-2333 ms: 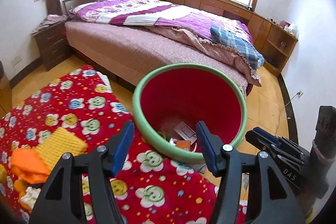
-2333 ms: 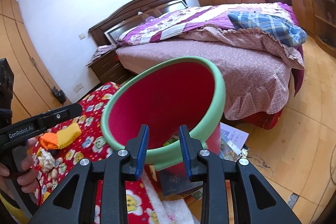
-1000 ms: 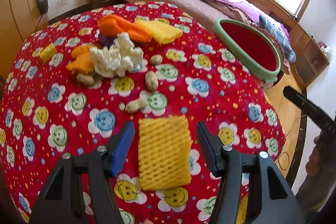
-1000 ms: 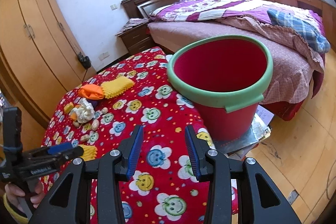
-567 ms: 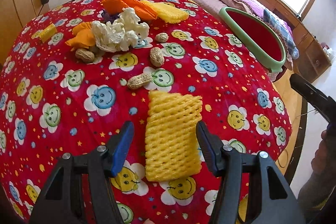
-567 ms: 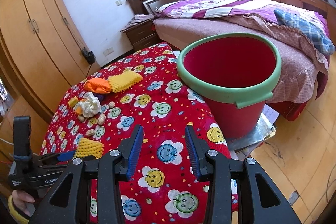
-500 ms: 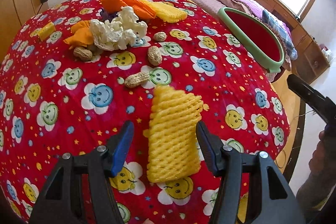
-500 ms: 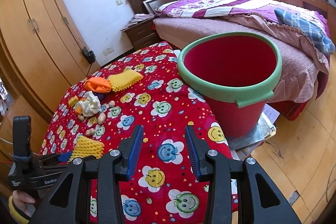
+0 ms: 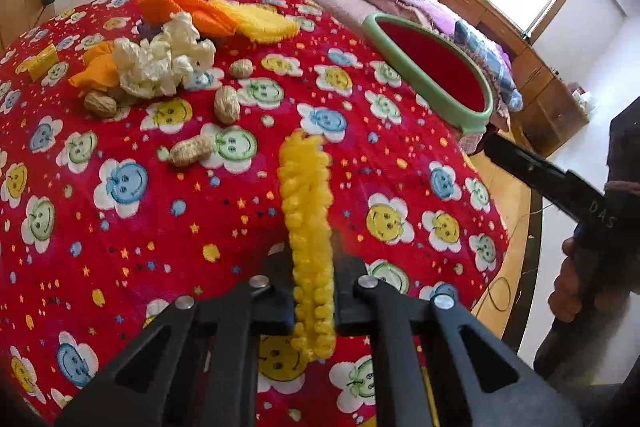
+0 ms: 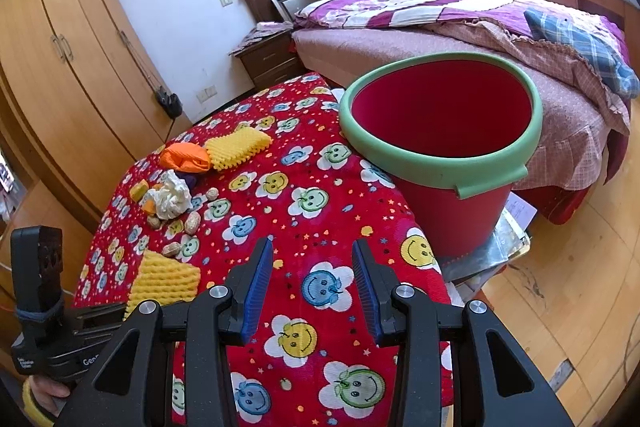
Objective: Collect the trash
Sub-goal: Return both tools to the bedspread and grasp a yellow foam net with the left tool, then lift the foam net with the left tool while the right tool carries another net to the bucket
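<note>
Jaws of left gripper [image 9: 312, 291] pinch yellow foam net [image 9: 308, 227] (squeezed narrow).

Both the left gripper [image 9: 314, 301] and the right gripper [image 10: 312, 291] are black plastic with round silver screws, the right one has blue ridged pads [image 10: 259, 285], and white letters mark their black handles.

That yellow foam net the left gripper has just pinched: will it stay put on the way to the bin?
Probably. The yellow foam net has crumpled into a narrow ridge in the shut left gripper, so it looks soft and light. Its free end may flop, though its open mesh should resist slipping.
</note>
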`<action>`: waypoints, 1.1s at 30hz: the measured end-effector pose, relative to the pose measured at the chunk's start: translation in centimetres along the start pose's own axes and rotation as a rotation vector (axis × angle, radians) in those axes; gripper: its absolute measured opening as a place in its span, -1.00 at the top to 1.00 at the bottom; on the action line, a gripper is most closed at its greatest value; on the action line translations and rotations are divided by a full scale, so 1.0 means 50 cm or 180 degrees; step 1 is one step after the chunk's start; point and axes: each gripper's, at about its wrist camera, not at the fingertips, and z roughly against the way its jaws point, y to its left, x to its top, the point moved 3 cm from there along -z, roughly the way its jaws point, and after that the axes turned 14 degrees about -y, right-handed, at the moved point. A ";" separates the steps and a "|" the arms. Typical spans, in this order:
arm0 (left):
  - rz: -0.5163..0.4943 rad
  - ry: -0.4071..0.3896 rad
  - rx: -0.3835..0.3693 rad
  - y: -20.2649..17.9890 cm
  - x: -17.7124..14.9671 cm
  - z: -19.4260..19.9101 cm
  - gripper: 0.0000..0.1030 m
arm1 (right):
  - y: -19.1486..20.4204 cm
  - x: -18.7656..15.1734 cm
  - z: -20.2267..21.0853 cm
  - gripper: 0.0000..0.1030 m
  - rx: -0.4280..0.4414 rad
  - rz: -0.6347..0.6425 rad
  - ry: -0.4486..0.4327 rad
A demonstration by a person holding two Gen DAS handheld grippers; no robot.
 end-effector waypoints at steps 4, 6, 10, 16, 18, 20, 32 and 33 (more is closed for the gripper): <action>-0.0019 -0.0148 0.0072 0.016 0.031 0.010 0.78 | 0.011 0.006 -0.016 0.19 0.0031 0.0022 0.0016; -0.0010 -0.0232 0.0144 0.033 0.055 0.013 0.78 | 0.018 0.012 -0.026 0.19 0.0055 0.0021 0.0018; 0.0063 -0.0389 0.0258 0.071 0.111 0.018 0.78 | 0.032 0.026 -0.051 0.19 0.0083 0.0052 0.0029; -0.0028 -0.0721 0.0450 0.112 0.212 0.020 0.78 | 0.054 0.060 -0.096 0.18 0.0142 0.0057 0.0014; -0.0010 -0.0777 0.0516 0.131 0.241 0.011 0.78 | 0.062 0.072 -0.115 0.15 0.0168 0.0038 0.0025; 0.0028 -0.0801 0.0561 0.149 0.261 0.000 0.78 | 0.072 0.083 -0.139 0.13 0.0187 0.0035 0.0062; 0.0131 -0.0833 0.0785 0.262 0.294 -0.077 0.79 | 0.144 0.117 -0.297 -0.08 0.0169 0.0025 0.0246; 0.0126 -0.0844 0.0787 0.264 0.289 -0.078 0.79 | 0.152 0.115 -0.313 -0.08 0.0156 0.0034 0.0272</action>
